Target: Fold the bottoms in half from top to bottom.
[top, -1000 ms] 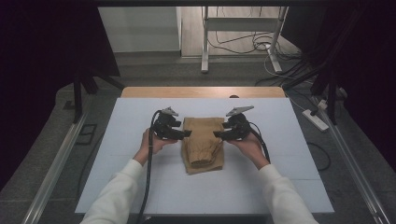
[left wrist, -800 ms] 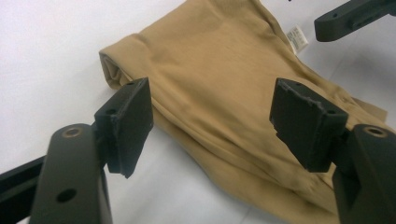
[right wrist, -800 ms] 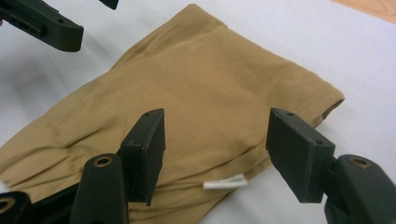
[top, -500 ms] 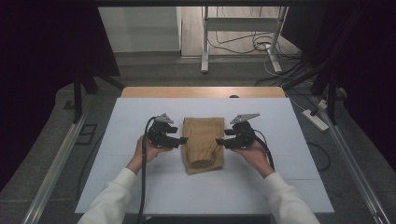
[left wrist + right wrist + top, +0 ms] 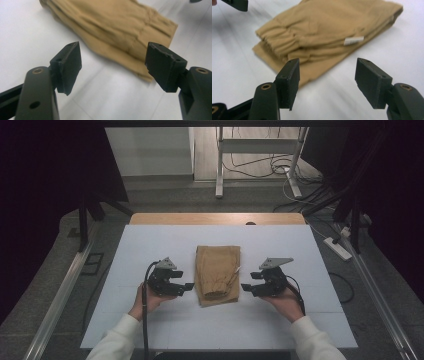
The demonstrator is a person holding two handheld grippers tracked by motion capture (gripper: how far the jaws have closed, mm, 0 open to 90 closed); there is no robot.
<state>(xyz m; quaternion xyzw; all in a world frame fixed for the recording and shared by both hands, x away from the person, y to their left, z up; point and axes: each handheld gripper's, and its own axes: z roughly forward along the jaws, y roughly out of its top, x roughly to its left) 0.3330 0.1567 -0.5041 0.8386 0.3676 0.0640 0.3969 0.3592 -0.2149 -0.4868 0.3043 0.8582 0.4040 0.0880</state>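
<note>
Folded tan garment [image 5: 217, 275] lies flat near the middle of the white table [image 5: 150, 245], long side running away from the person. Elastic cuff end sits at the near edge of the garment; a small white label [image 5: 353, 40] shows on its right side in the right gripper view.

Left gripper [image 5: 186, 287] is just left of the garment, near its near-left corner, not touching — jaws point toward the cloth. Its fingers [image 5: 68, 66] stand apart with nothing between them; in the left gripper view only bare table lies in the gap, garment edge a bit beyond.

Right gripper [image 5: 246, 287] is just right of the garment, level with the left one, also apart from the cloth. Its fingers [image 5: 289, 80] are spread, empty — the garment's cuffed corner lies ahead of the left pad, not pinched.

Both hands rest low on the table either side of the garment, white sleeves [image 5: 120, 342] toward the near edge. Cable [image 5: 145, 320] trails back from the left gripper along the forearm.
</note>
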